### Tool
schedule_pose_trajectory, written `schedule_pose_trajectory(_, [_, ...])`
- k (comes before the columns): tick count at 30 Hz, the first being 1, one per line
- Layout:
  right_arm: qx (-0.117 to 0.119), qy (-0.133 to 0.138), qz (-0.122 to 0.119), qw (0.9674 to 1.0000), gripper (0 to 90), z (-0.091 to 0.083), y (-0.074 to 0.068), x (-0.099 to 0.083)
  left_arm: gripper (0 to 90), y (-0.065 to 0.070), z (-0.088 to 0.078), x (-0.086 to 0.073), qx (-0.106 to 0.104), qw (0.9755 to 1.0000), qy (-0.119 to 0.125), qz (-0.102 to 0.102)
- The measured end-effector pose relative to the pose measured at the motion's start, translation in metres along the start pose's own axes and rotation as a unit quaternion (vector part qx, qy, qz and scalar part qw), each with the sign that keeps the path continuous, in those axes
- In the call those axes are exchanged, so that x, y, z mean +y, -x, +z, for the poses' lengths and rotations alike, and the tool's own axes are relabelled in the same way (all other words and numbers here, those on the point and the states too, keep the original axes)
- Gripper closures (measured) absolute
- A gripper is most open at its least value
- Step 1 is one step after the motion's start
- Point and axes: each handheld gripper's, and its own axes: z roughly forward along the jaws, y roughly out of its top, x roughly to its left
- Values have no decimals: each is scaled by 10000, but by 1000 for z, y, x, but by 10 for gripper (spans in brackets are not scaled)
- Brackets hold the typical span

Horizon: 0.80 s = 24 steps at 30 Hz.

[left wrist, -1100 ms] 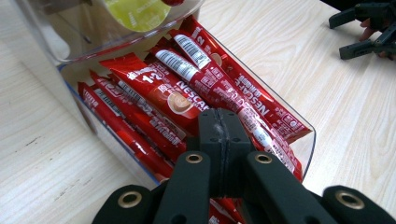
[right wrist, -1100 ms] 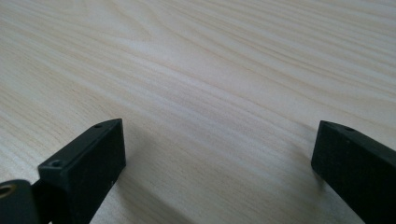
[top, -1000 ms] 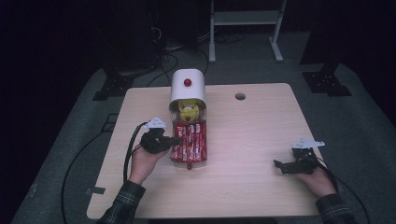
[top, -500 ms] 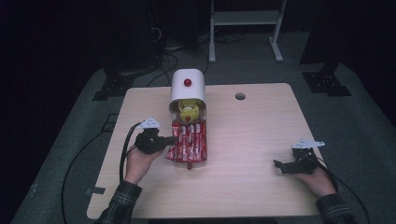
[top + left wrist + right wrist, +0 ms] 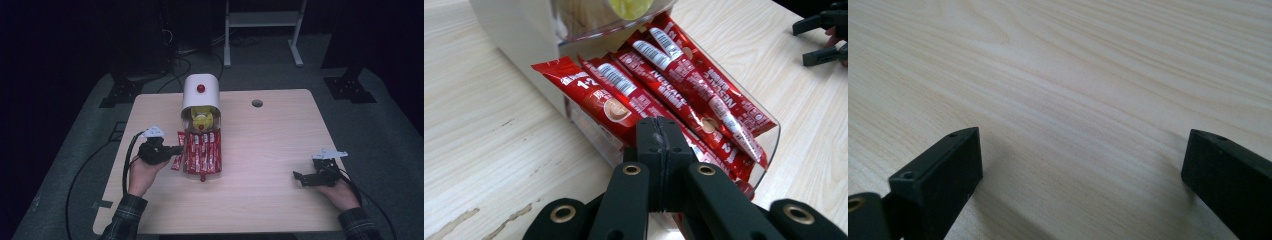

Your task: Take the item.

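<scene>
Since a second ago, one sachet [image 5: 177, 156] has come partly out over the left edge of the clear tray [image 5: 774, 131], drawn by the left gripper [image 5: 176, 149], whose jaws are clenched on its end. Remaining sachets [image 5: 204, 151] lie in the tray under the white dispenser [image 5: 200, 93]. Right gripper [image 5: 300, 179] rests on the table [image 5: 270, 135], jaws spread, idle. Risk: the slim grip on slick foil may slip, or the pull may drag neighbouring sachets out.
</scene>
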Motion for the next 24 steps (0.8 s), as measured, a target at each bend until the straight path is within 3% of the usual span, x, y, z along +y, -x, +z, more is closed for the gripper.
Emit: schedule_pose_trajectory(24, [6, 1, -11, 10000, 21, 0, 0, 0, 900, -26, -13, -11, 250, 9993, -10, -270])
